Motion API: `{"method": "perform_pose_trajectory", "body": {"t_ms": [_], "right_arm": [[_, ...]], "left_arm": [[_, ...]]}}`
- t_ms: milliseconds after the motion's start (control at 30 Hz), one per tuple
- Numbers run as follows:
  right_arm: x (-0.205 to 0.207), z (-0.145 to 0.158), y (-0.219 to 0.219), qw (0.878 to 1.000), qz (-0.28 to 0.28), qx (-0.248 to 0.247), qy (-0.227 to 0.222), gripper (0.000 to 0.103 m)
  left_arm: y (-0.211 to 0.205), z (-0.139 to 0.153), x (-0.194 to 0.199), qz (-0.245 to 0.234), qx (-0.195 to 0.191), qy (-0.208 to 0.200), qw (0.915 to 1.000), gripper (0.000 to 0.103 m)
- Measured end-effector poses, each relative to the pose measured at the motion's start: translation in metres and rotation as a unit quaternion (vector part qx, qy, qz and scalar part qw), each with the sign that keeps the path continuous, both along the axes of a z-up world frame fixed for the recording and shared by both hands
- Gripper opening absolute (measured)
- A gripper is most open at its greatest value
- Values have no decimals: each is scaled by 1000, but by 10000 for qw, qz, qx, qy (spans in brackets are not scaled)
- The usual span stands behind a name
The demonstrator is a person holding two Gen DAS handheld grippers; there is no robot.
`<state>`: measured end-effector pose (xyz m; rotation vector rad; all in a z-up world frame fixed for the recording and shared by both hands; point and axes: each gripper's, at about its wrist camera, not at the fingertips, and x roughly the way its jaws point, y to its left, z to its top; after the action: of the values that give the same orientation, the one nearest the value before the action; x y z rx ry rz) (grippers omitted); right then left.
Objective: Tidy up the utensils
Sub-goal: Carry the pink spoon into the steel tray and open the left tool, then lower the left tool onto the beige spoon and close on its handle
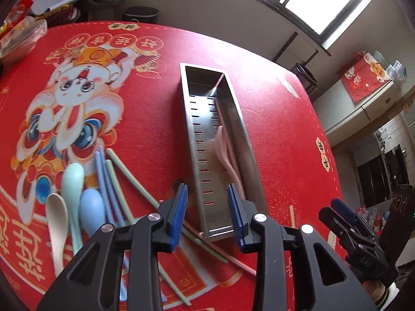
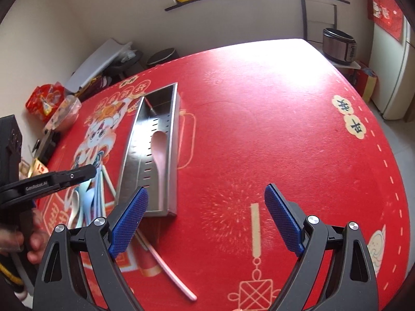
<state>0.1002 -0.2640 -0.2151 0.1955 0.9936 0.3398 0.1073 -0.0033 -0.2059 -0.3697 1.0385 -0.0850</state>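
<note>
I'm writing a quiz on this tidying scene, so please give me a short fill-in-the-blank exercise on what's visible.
1. The pink spoon lies inside the ____ tray.
2. The tablecloth is mainly ____.
3. Between the jaws of the right gripper there is ____.
4. The blue spoon lies ____ the tray.

Missing words: metal; red; nothing; outside

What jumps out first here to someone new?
The bright red tablecloth with its cartoon lion-dance print covers the whole table. In the middle lies a long steel utensil tray with a pink spoon inside. Left of the tray, pastel spoons and chopsticks lie loose, and both grippers, left and right, hover open and empty.
</note>
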Motion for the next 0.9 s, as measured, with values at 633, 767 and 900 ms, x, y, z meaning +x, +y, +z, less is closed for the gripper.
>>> {"method": "perform_pose_trajectory", "body": {"t_ms": [633, 767, 900], "right_arm": [[-16, -14, 95, 9934, 1037, -299, 383, 88], [-19, -17, 98, 9929, 1020, -374, 479, 88], [-21, -21, 100, 9926, 959, -460, 585, 88]], "left_arm": [[131, -32, -117, 1328, 217, 52, 9909, 36], [133, -44, -118, 1249, 161, 208, 9918, 36], [130, -54, -120, 1198, 213, 359, 9919, 36]]}}
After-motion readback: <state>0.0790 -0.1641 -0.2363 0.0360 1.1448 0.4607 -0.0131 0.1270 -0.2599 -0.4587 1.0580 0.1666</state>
